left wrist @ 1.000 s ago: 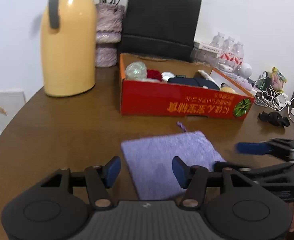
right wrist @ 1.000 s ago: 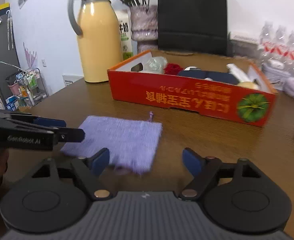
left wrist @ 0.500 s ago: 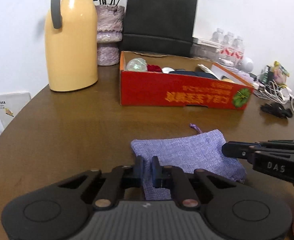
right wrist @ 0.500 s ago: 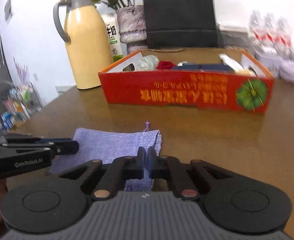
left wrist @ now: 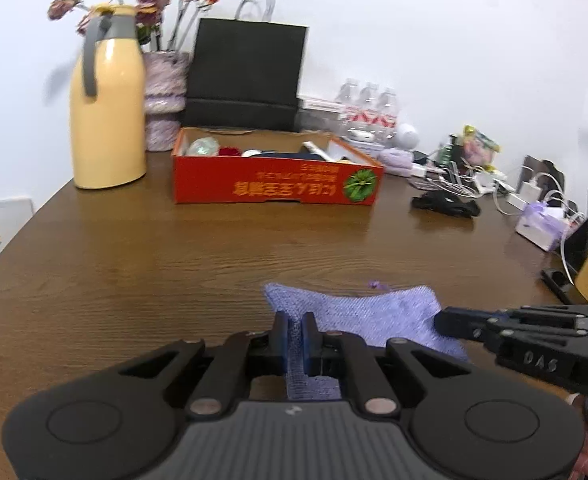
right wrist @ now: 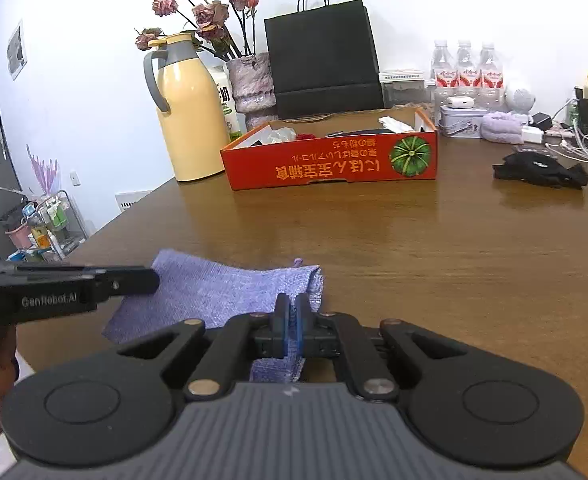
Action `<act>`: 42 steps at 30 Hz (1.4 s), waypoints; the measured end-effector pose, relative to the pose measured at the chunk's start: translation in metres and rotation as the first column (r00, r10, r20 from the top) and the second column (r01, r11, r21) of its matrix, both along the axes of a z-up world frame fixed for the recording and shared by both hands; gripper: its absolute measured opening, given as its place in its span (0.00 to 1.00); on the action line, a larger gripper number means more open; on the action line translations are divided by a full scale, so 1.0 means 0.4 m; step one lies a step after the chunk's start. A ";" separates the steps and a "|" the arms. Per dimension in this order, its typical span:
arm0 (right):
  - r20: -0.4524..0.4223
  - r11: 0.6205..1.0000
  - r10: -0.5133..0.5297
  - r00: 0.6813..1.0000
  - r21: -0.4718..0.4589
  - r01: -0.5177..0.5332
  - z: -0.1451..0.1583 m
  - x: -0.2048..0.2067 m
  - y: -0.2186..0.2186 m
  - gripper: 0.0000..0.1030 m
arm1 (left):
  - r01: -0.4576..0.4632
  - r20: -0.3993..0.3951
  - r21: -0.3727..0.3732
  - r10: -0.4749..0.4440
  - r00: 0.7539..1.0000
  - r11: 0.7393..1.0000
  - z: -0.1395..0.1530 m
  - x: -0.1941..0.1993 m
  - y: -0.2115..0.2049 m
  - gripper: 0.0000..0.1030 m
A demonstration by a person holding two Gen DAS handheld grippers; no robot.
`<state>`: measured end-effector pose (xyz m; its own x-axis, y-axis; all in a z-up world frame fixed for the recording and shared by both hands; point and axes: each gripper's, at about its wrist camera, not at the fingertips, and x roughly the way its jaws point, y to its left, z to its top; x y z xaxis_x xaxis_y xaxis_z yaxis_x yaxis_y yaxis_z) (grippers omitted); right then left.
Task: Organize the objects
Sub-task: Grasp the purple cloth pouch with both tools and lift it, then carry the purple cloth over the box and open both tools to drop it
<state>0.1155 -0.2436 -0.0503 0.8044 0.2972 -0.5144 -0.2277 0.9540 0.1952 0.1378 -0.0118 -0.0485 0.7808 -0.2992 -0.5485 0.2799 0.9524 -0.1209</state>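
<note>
A purple cloth pouch [left wrist: 366, 316] with a drawstring is held just above the brown table near its front edge; it also shows in the right wrist view [right wrist: 229, 292]. My left gripper [left wrist: 294, 334] is shut on the pouch's left corner. My right gripper [right wrist: 292, 314] is shut on its right corner. Each gripper shows from the side in the other's view. The red cardboard box [left wrist: 277, 190] with several small items inside stands further back; it also shows in the right wrist view [right wrist: 334, 166].
A yellow thermos jug [left wrist: 107, 120], a vase of dried flowers [left wrist: 163, 100] and a black paper bag [left wrist: 245, 76] stand behind the box. Water bottles [right wrist: 468, 76], cables and chargers [left wrist: 494, 188] and a black bundle [right wrist: 542, 170] crowd the right side.
Both grippers went from open to shut on the pouch's near corners, then pulled back and up. The pouch now looks lifted and stretched between them, further from the box.
</note>
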 end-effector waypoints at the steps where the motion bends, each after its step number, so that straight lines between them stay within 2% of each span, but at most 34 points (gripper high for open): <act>1: -0.012 1.000 0.003 1.000 -0.010 -0.004 -0.006 -0.004 0.001 0.06 | 0.004 -0.005 0.007 -0.004 1.000 1.000 -0.012 0.003 -0.008 0.05; 3: -0.046 1.000 -0.006 0.999 -0.016 0.005 -0.032 0.003 0.003 0.08 | -0.012 -0.045 0.037 0.014 0.999 0.999 -0.044 0.013 -0.021 0.05; 5: -0.093 1.000 -0.027 0.995 0.003 0.028 -0.057 0.010 0.003 0.15 | -0.019 -0.073 0.042 0.022 0.997 0.999 -0.065 0.018 -0.024 0.05; 6: -0.085 0.999 -0.029 0.996 0.021 0.030 -0.059 0.008 0.003 0.29 | -0.014 -0.079 0.044 0.017 0.997 0.999 -0.074 0.014 -0.025 0.05; 7: -0.082 0.999 -0.022 0.996 0.031 0.025 -0.058 0.006 0.005 0.48 | -0.006 -0.085 0.042 0.010 0.996 0.999 -0.081 0.012 -0.024 0.05; 8: -0.075 0.999 -0.014 0.997 0.035 0.017 -0.058 0.004 0.010 0.56 | -0.003 -0.084 0.038 0.007 0.996 0.999 -0.086 0.011 -0.022 0.05; 9: -0.072 1.000 -0.015 0.997 0.026 0.017 -0.059 0.005 0.019 0.57 | -0.003 -0.076 0.041 0.006 0.997 0.999 -0.089 0.009 -0.022 0.05; 11: -0.057 0.999 -0.023 0.998 -0.027 0.021 -0.069 0.006 0.039 0.54 | -0.003 -0.073 0.035 0.005 0.997 0.999 -0.091 0.009 -0.015 0.05; 14: -0.028 0.984 -0.057 0.998 -0.170 0.051 -0.074 0.012 0.070 0.38 | -0.002 -0.074 0.026 0.004 0.997 1.000 -0.092 0.008 -0.009 0.05; 16: -0.033 0.988 -0.049 0.998 -0.149 0.044 -0.071 0.013 0.064 0.20 | -0.003 -0.072 0.030 0.005 0.997 1.000 -0.092 0.009 -0.008 0.05; 19: -0.029 0.987 -0.031 0.999 -0.157 0.026 -0.064 0.010 0.069 0.08 | 0.004 -0.091 0.000 -0.004 0.996 1.000 -0.086 0.017 -0.003 0.05; 23: -0.010 0.991 -0.040 0.999 -0.127 0.039 -0.053 0.014 0.061 0.06 | 0.040 -0.084 -0.036 -0.043 0.996 0.999 -0.060 0.050 0.008 0.05; 27: 0.016 0.997 -0.029 0.999 -0.066 0.030 0.004 0.067 0.029 0.05 | 0.081 -0.027 -0.068 -0.083 0.996 0.994 0.018 0.138 0.014 0.05; 31: 0.094 0.999 0.006 0.996 -0.051 -0.002 0.110 0.213 -0.007 0.05 | 0.109 0.057 -0.072 -0.105 0.993 0.991 0.140 0.326 0.005 0.05; 35: 0.113 0.997 0.030 0.993 -0.069 -0.023 0.210 0.474 -0.030 0.05 | 0.091 0.061 -0.066 -0.087 0.994 0.994 0.221 0.590 -0.025 0.05; 38: 0.056 0.994 0.031 0.998 -0.106 -0.024 0.237 0.707 -0.032 0.05 | 0.074 -0.010 -0.013 -0.074 0.997 0.997 0.211 0.811 -0.078 0.05; 42: -0.045 0.988 -0.037 0.998 -0.154 0.029 0.202 0.990 -0.032 0.05 | 0.052 -0.082 0.066 -0.046 0.996 0.996 0.157 1.039 -0.144 0.05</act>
